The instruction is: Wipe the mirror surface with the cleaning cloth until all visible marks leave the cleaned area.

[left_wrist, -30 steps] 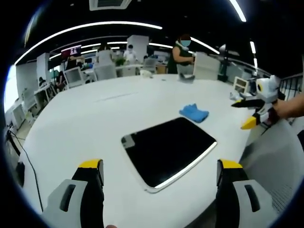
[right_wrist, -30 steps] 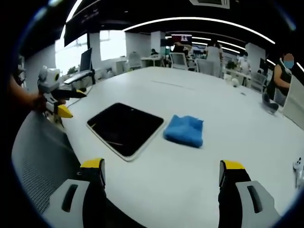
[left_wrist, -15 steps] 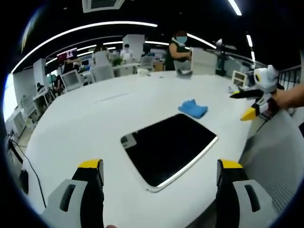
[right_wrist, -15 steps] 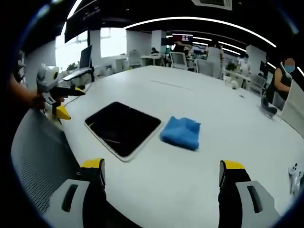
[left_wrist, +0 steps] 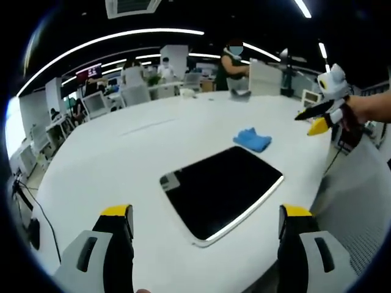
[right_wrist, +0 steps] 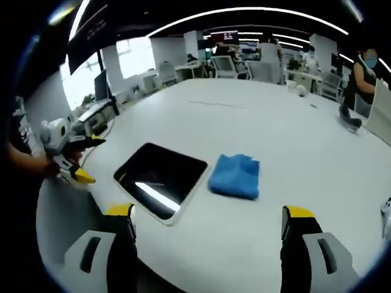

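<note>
Nothing wiped yet: cleaning cloth (right_wrist: 234, 176) lay folded just beside the mirror (right_wrist: 160, 179), untouched; I held both grippers' jaws spread, empty, short of it.

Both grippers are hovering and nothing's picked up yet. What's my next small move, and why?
Probably bring the right gripper, jaws open and empty, forward and down onto the blue cloth. The cloth lies loose on the white table just beside the mirror, untouched, so wiping can't start until it is held.

A dark, white-rimmed rectangular mirror (left_wrist: 221, 190) lies flat on the surface, a crumpled blue cloth (right_wrist: 234, 177) just beside it.
</note>
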